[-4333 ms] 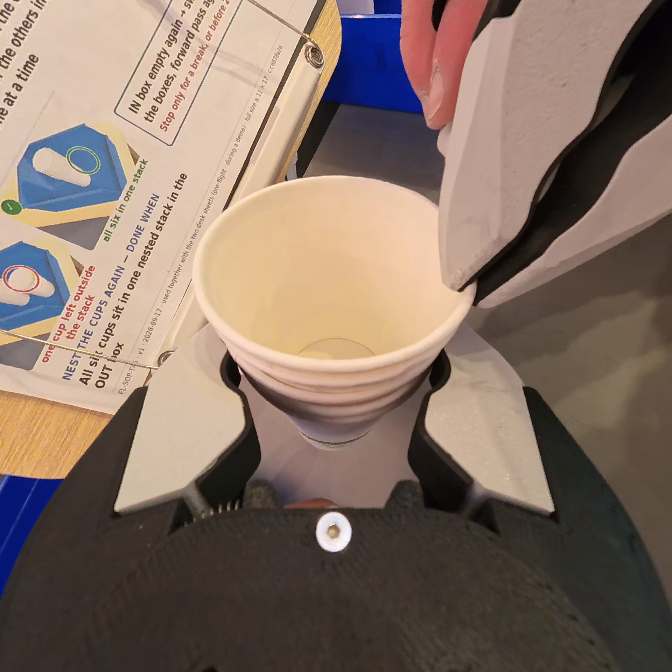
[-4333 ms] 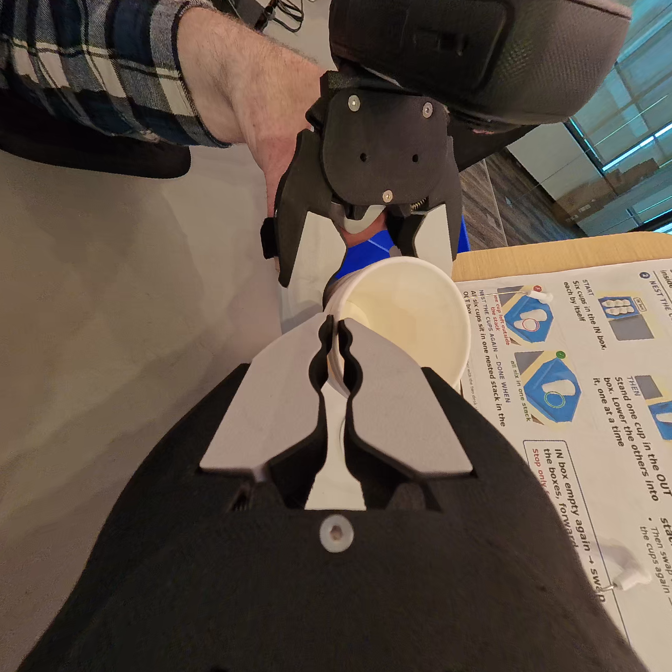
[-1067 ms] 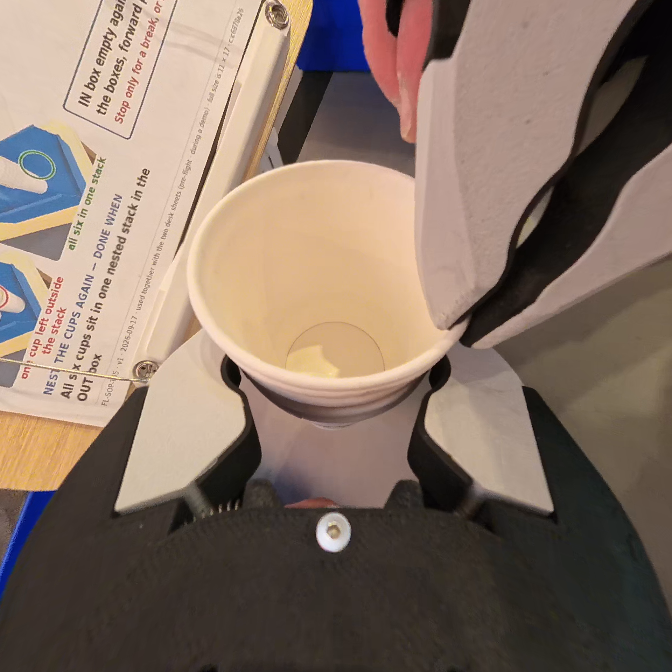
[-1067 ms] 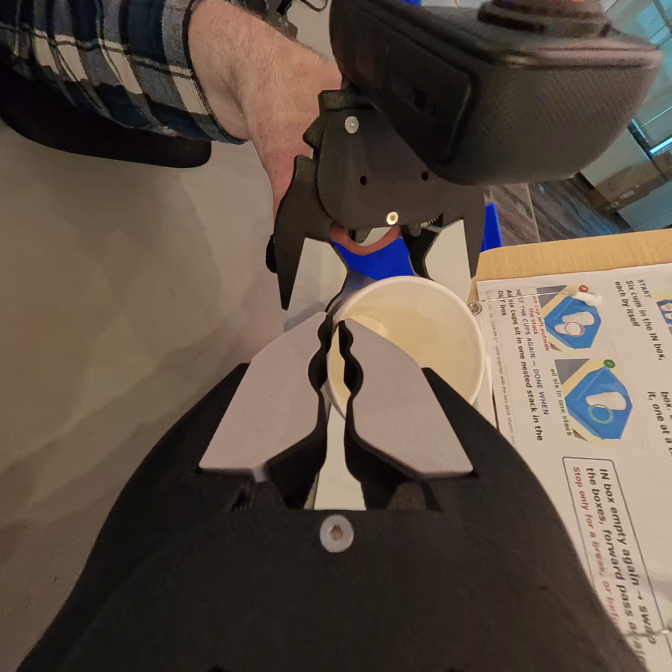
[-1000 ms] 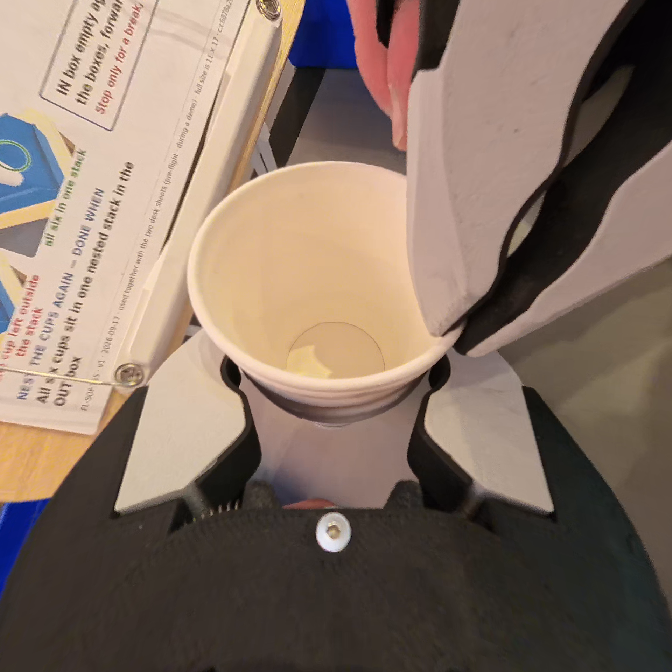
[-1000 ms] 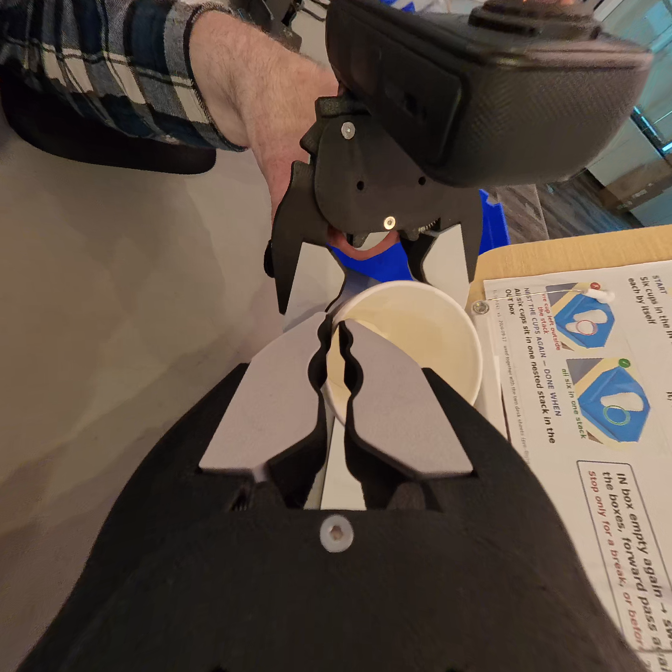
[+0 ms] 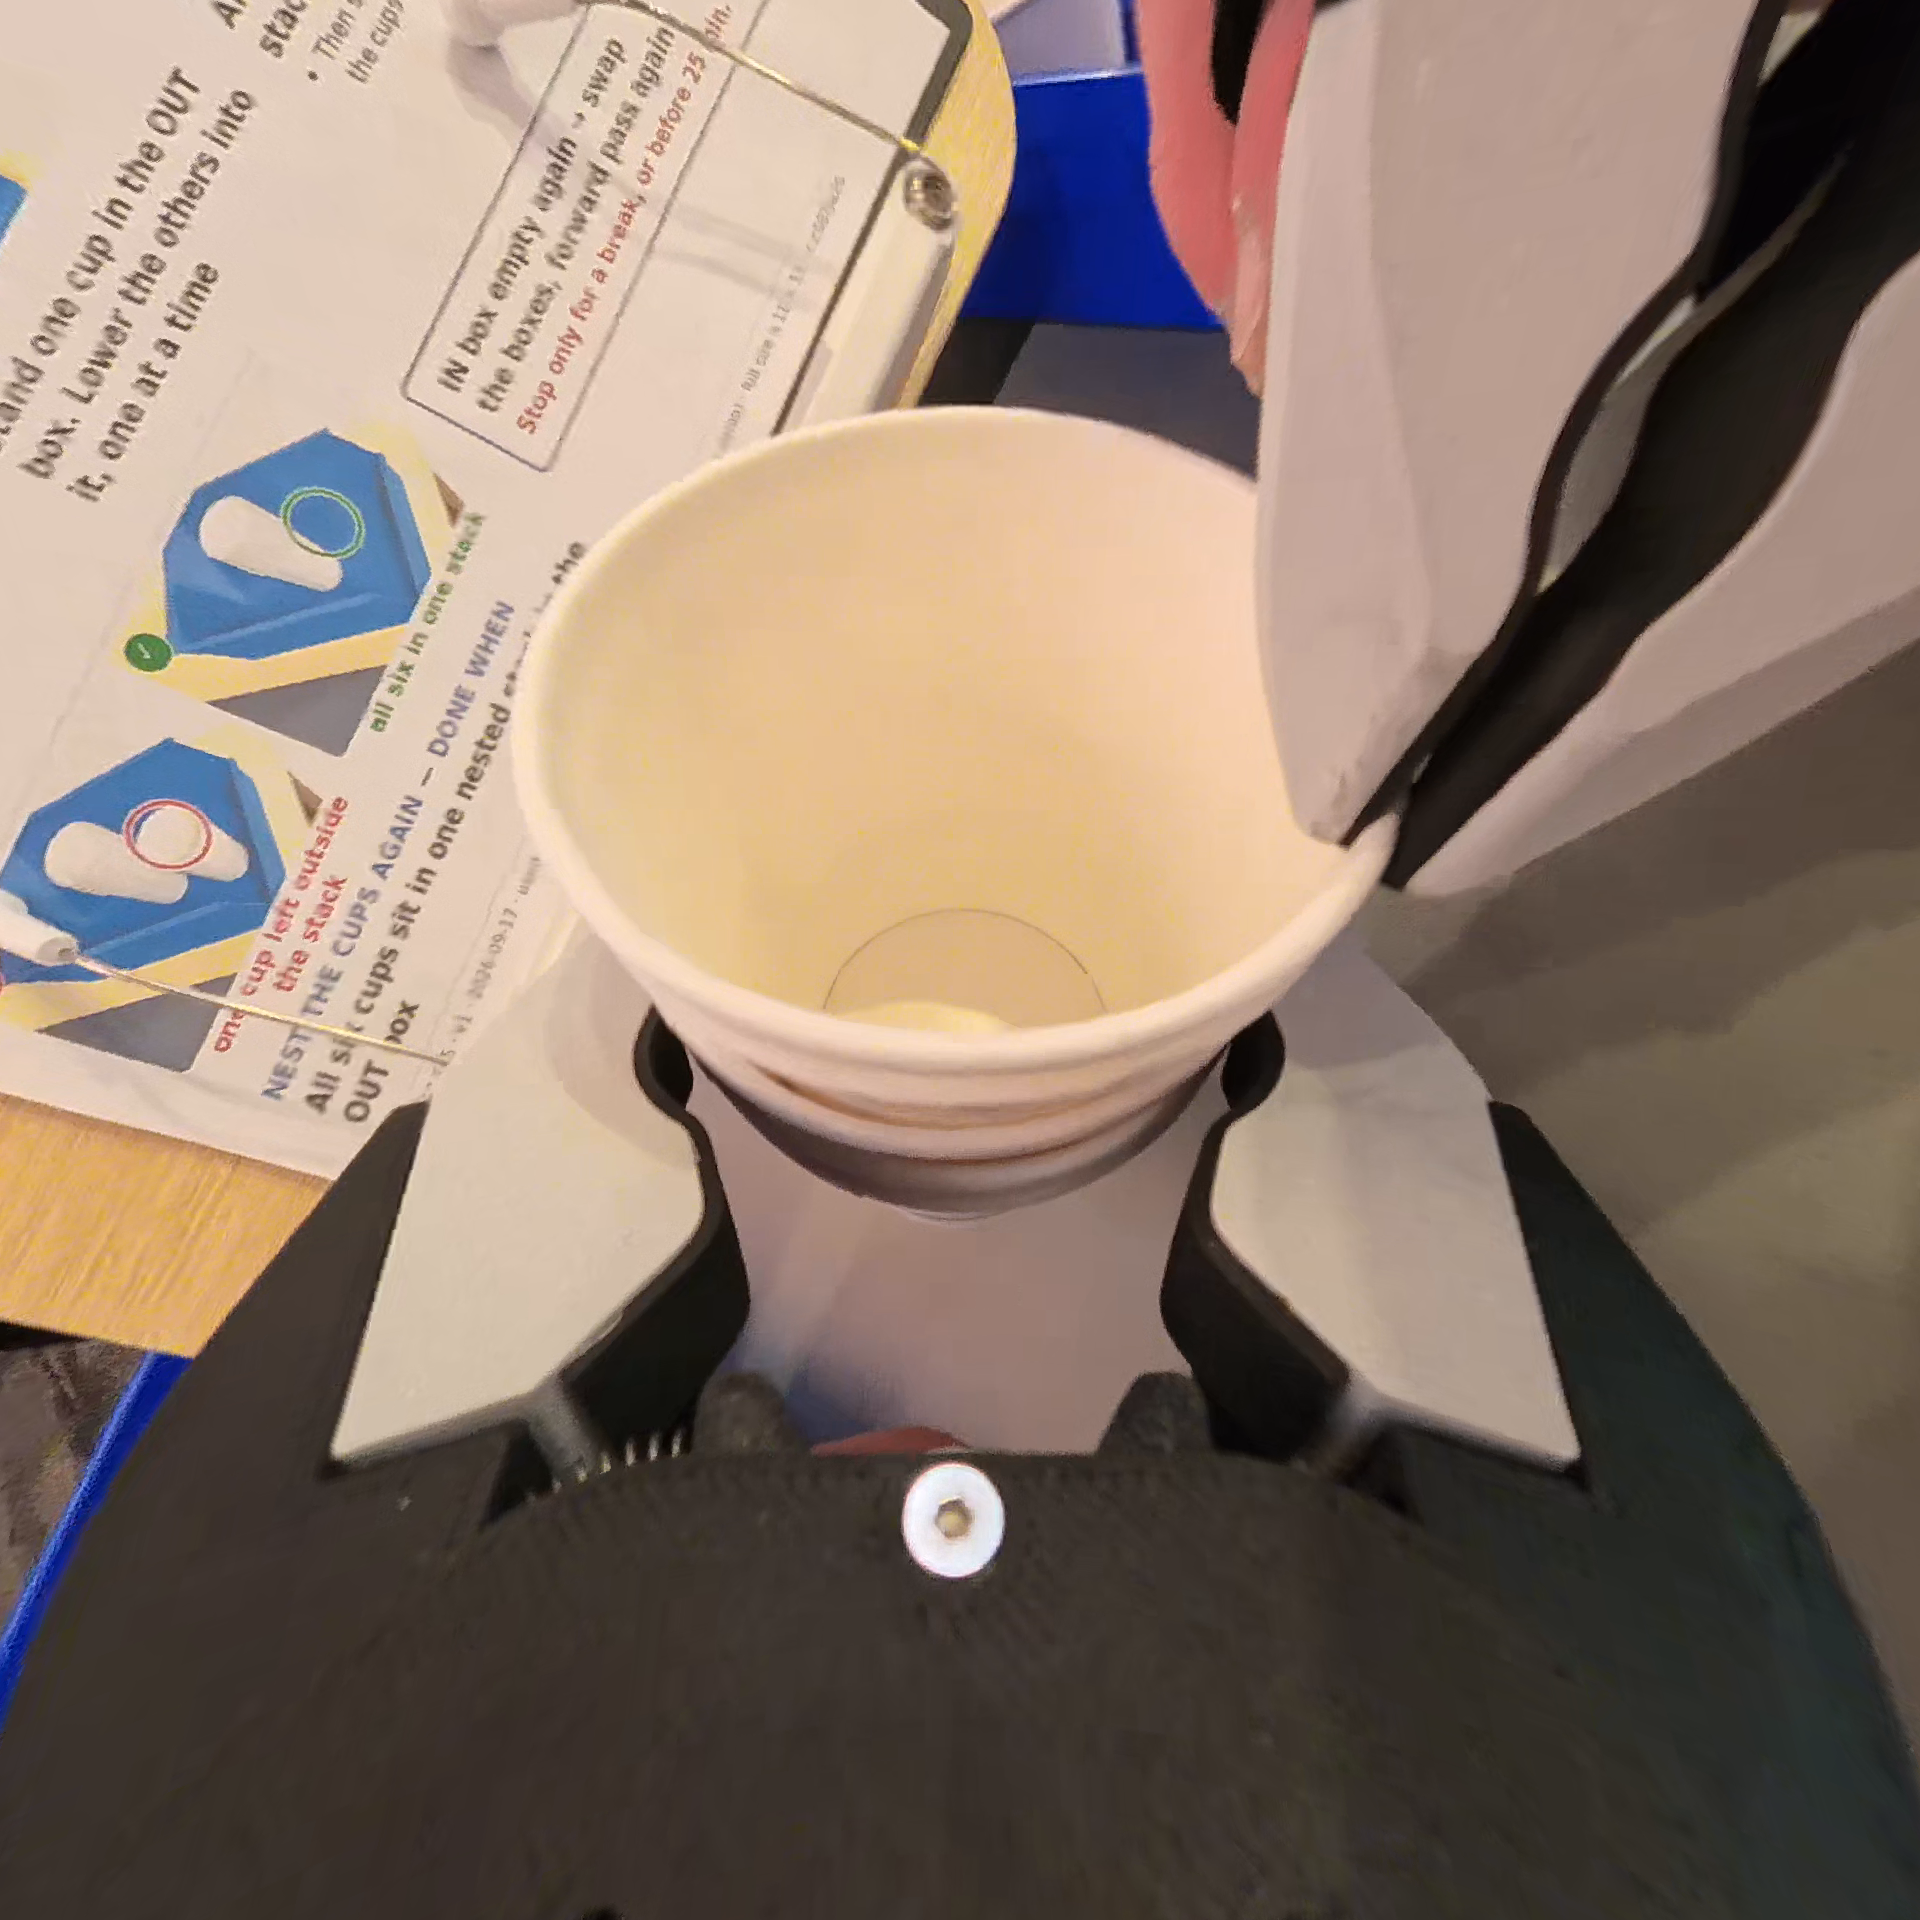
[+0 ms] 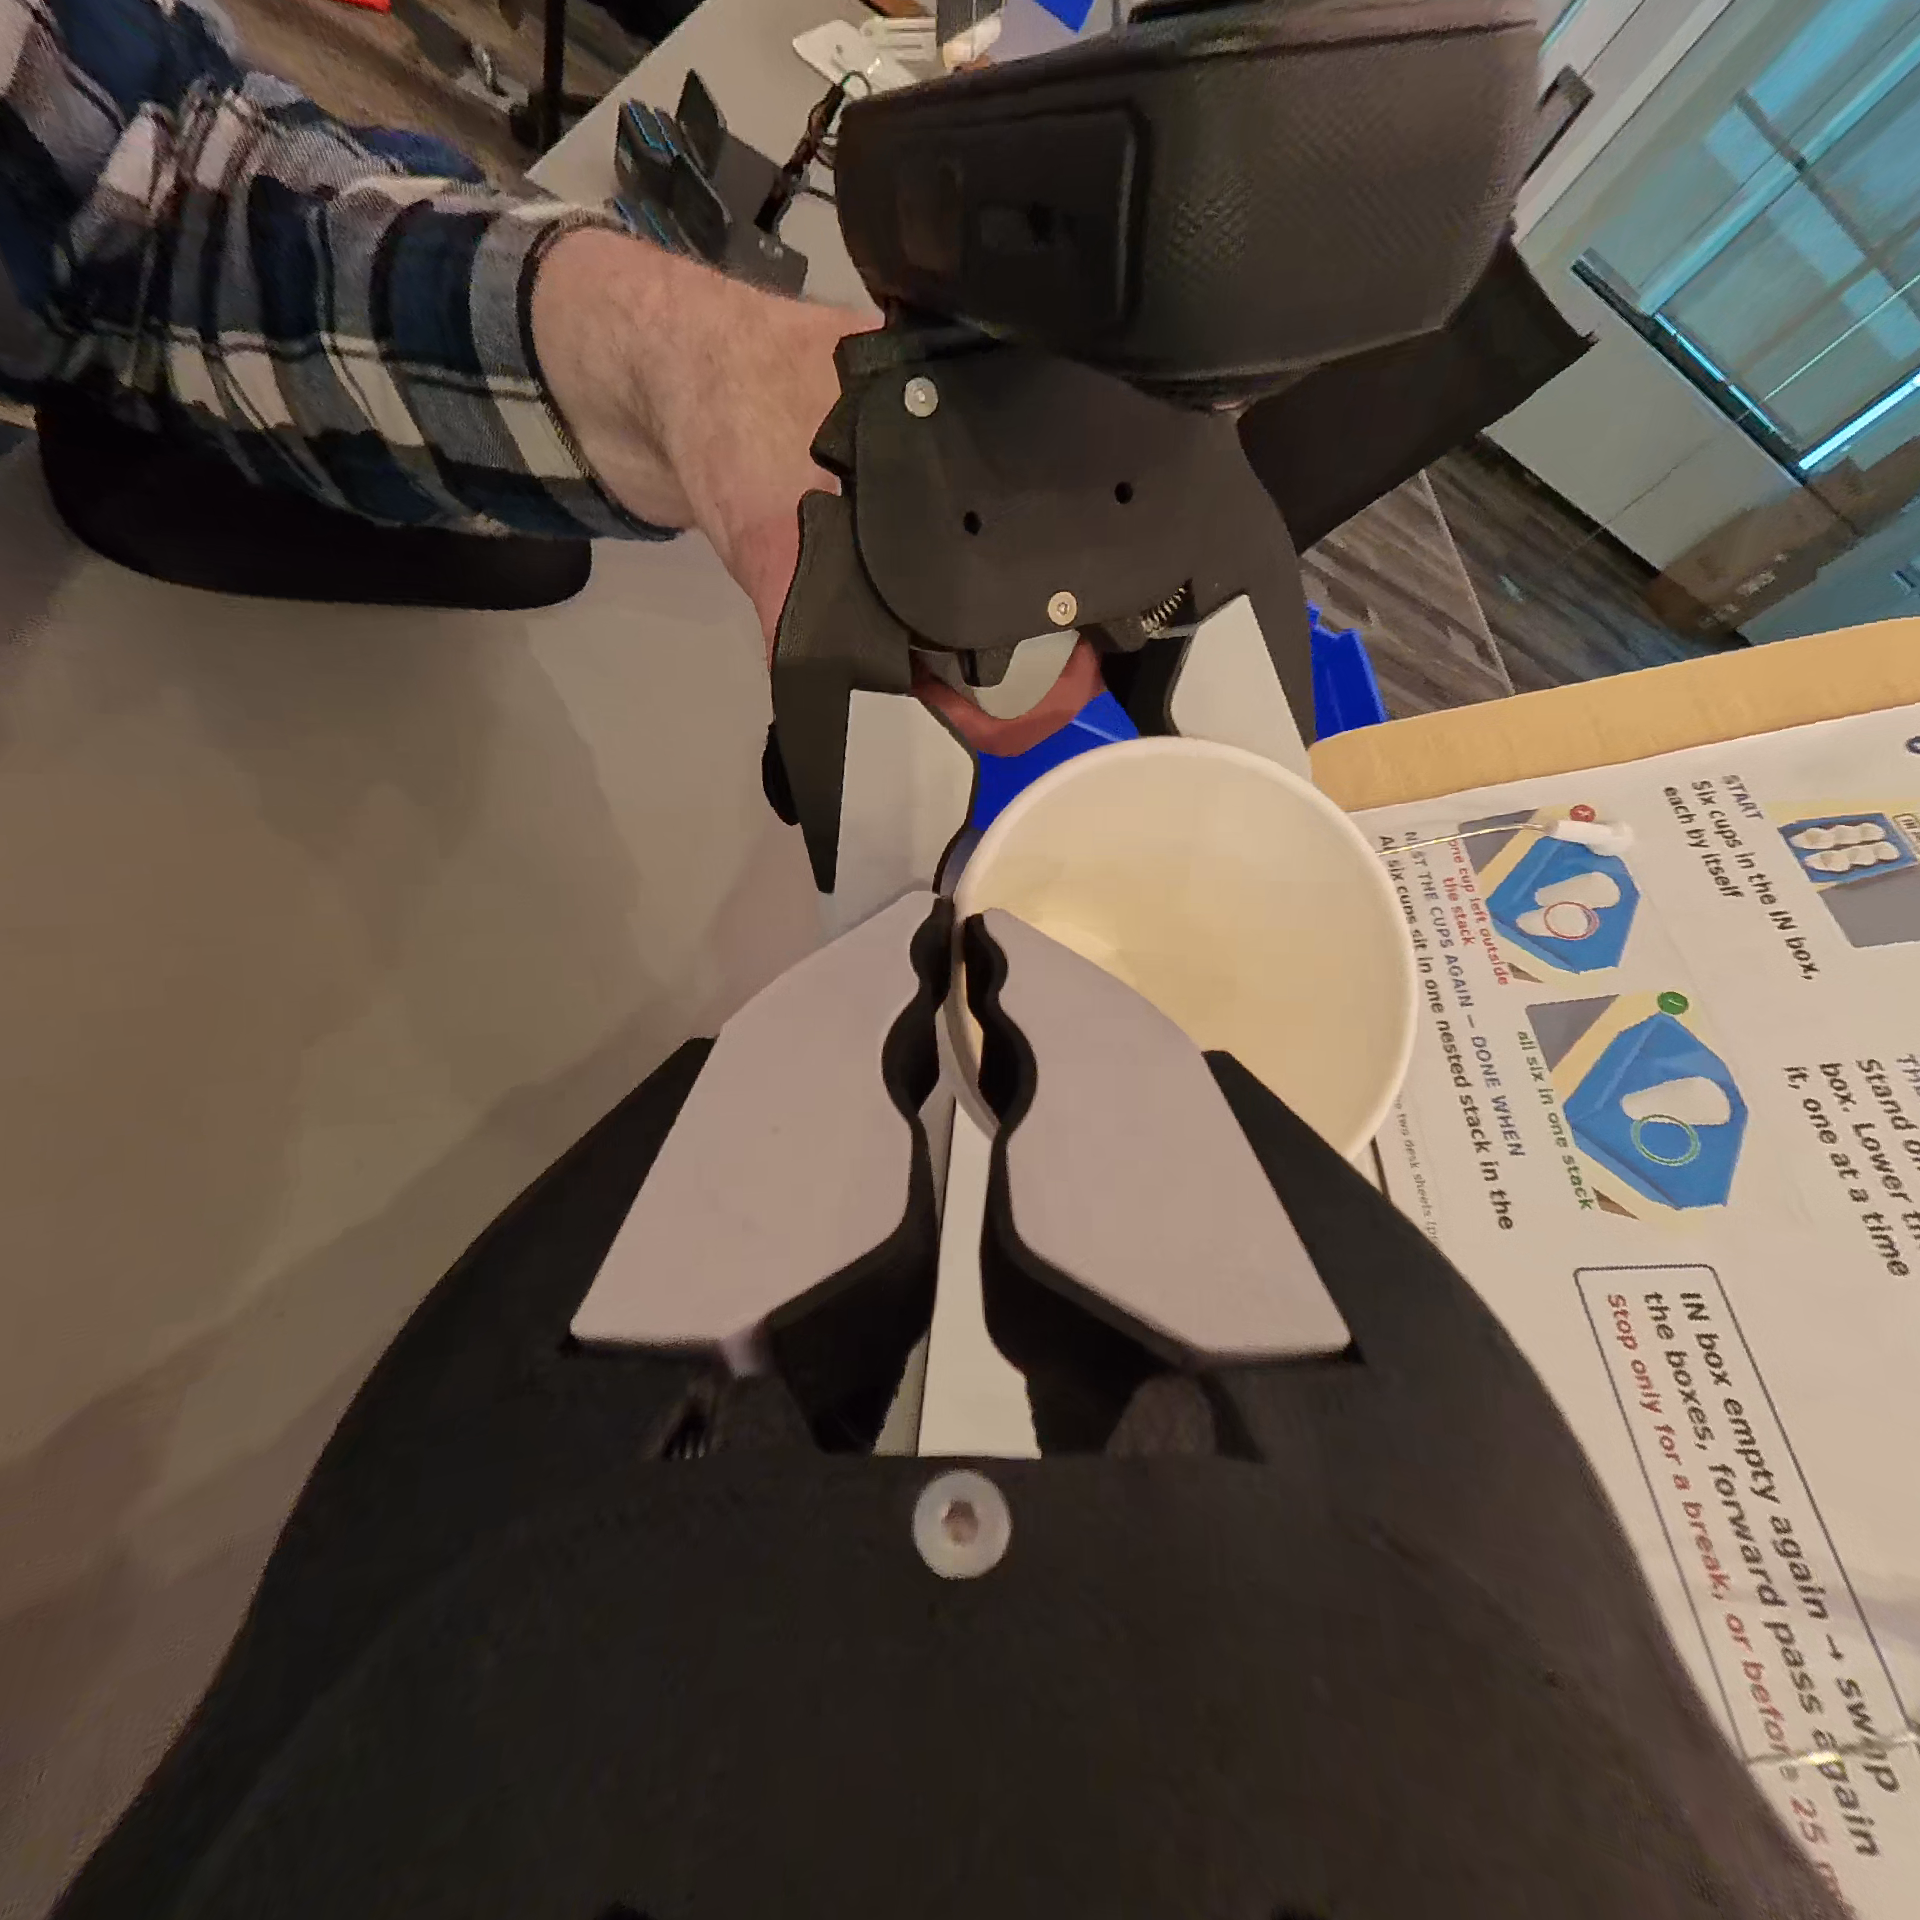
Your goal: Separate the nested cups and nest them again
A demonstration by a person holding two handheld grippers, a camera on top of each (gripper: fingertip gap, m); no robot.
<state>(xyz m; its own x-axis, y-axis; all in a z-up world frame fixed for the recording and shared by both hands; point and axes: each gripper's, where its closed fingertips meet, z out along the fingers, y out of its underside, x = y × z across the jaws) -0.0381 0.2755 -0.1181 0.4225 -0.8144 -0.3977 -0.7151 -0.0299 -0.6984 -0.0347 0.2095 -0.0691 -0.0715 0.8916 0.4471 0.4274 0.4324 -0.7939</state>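
Note:
A stack of nested white paper cups (image 7: 935,1127) is held in the air, mouth toward the left wrist camera. My left gripper (image 7: 956,1070) is shut on the stack, one pad on each side just under the rims. The top cup (image 7: 894,707) sits a little above the rims below it. My right gripper (image 8: 956,925) is shut on that cup's wall at the rim, one finger inside and one outside; it also shows in the left wrist view (image 7: 1361,831). The same cup (image 8: 1205,935) fills the middle of the right wrist view, with a left gripper finger (image 8: 821,769) behind it.
A printed instruction sheet (image 7: 312,468) lies on a wooden board (image 7: 125,1226) to the left, also in the right wrist view (image 8: 1714,1143). A blue bin (image 7: 1081,208) stands behind. A grey table (image 8: 312,935) lies beneath. A hand with a plaid sleeve (image 8: 312,312) holds the left gripper. Tip to tip, the grippers are about 7 cm apart.
The top cup's rim has come slightly toward the left camera and to the right with the right gripper. Both grippers and the stack shifted over the sheet. Both grasps held.

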